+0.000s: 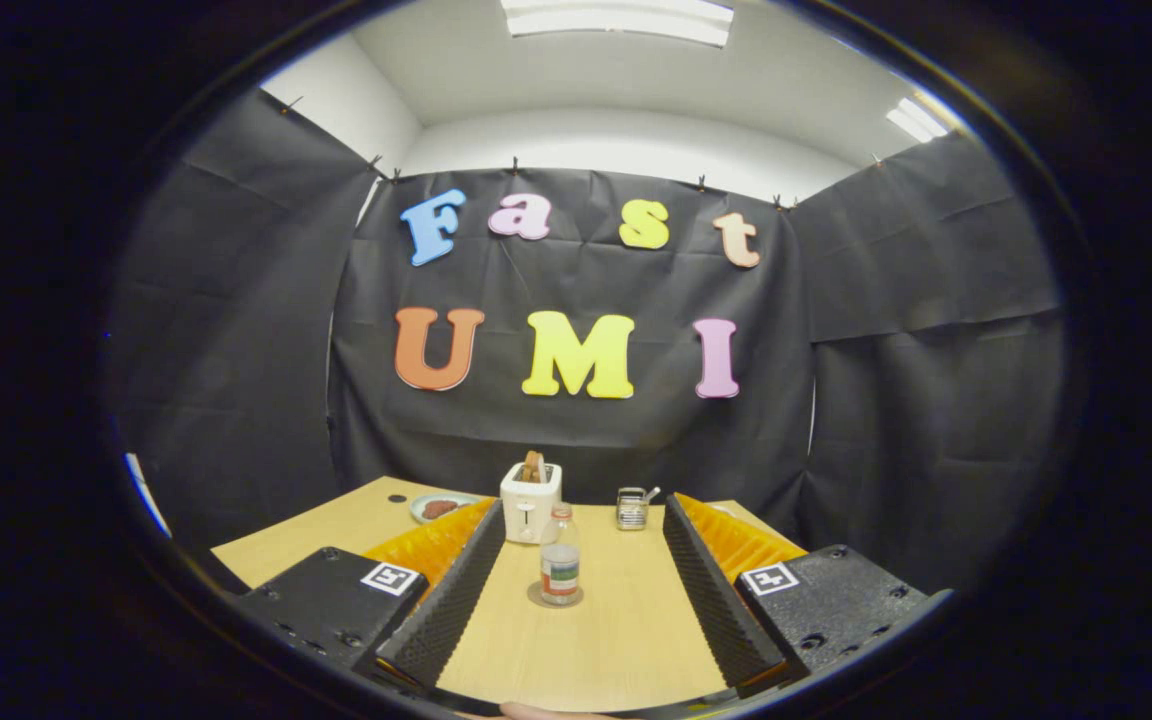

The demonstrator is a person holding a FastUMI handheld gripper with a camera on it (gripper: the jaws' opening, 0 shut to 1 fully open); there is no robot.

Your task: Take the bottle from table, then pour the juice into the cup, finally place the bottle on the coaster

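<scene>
Evidently complete: my gripper (576,590) stands wide apart, holding nothing; the bottle (560,567) rests upright on the coaster (539,598) between its fingers. I cannot identify the cup.

Light comes from above: two ceiling panels (617,17) and (918,119), both blown out to white, no detail in them. Ceiling and upper walls are bright, the black cloth swallows light and reads flat, with only faint creases. Table (596,640) is evenly lit, warm tone, mild sheen, no hard glare. Bottle (560,566) is sharp, with soft highlights on the clear plastic and a small soft shadow at its base. Toaster (530,502) is slightly overexposed on its front. Strong fisheye: cloth edges and ceiling lines bow, heavy darkening toward the rim. The gripper (579,600) stands wide open, fingers (451,600) close to the lens yet their ridges stay crisp.
</scene>
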